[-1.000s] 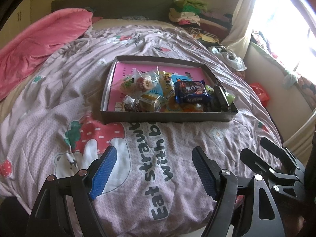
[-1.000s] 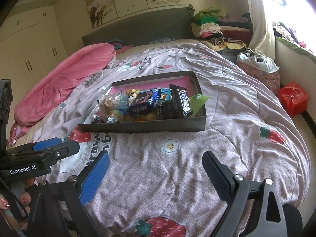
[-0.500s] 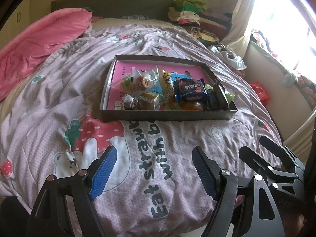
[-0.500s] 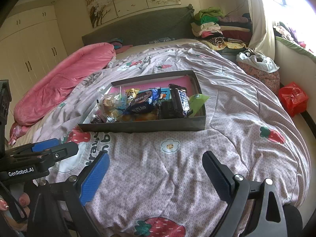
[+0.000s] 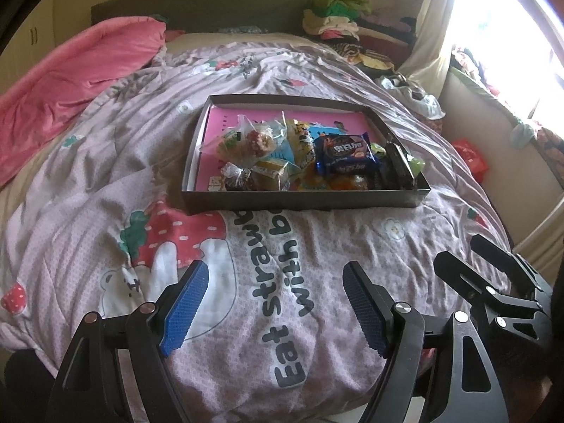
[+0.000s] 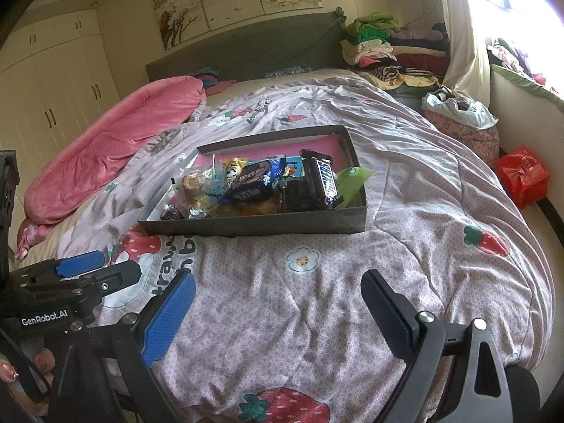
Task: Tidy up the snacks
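Observation:
A dark shallow box [image 5: 303, 201] [image 6: 253, 227] with a pink bottom sits on the bed's quilt, holding several wrapped snacks. Among them are a blue cookie pack [image 5: 347, 153] [image 6: 255, 178], a dark chocolate bar [image 6: 320, 178] [image 5: 398, 165], a green packet [image 6: 352, 178], a clear bag of pastries [image 5: 243, 141] [image 6: 192, 183] and small cakes [image 5: 271, 172]. My left gripper [image 5: 275, 282] hovers open over the quilt's near end, well short of the box, nothing between its blue pads. My right gripper [image 6: 278, 292] is open too, beside it on the right; it also shows as black fingers [image 5: 458, 275].
A pink blanket [image 5: 70, 77] [image 6: 112, 155] is heaped along the bed's left side. Folded clothes [image 6: 380, 46] are piled by the headboard at right. A red bag [image 6: 523, 174] lies on the floor right of the bed. A hand [image 6: 21, 370] grips the left tool.

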The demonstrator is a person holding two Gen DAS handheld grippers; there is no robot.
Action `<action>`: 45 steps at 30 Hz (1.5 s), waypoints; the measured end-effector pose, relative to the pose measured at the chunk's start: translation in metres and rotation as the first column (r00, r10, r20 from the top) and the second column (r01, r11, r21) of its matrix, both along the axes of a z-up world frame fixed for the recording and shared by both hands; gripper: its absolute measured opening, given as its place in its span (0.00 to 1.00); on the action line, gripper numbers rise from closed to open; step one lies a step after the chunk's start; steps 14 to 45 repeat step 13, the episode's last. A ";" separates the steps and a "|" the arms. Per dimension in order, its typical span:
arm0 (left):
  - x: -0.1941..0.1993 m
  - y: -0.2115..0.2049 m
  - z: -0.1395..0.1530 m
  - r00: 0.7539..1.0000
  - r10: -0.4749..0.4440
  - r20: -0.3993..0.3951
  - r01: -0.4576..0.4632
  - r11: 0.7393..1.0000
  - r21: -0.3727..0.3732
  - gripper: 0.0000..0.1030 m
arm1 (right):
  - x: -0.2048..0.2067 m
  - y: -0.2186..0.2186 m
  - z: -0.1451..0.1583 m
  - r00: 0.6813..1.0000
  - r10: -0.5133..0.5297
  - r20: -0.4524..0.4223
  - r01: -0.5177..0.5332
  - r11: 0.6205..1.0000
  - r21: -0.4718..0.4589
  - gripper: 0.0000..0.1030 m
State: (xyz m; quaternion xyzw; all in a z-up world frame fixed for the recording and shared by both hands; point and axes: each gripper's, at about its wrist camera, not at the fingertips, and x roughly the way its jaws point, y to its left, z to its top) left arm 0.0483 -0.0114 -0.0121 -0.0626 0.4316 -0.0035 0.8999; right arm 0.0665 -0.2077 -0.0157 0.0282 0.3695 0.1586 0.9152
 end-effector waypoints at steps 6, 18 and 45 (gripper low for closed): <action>0.004 0.006 -0.007 1.000 0.011 0.007 -0.011 1.000 0.002 0.77 | 0.014 -0.013 -0.009 0.999 -0.038 -0.009 0.038 0.999 0.001 0.92; 0.033 0.057 -0.013 0.992 0.121 0.015 -0.122 0.992 0.016 0.78 | 0.065 -0.070 -0.009 0.974 -0.226 0.018 0.226 0.974 -0.020 0.99; 0.033 0.057 -0.013 0.992 0.121 0.015 -0.122 0.992 0.016 0.78 | 0.065 -0.070 -0.009 0.974 -0.226 0.018 0.226 0.974 -0.020 0.99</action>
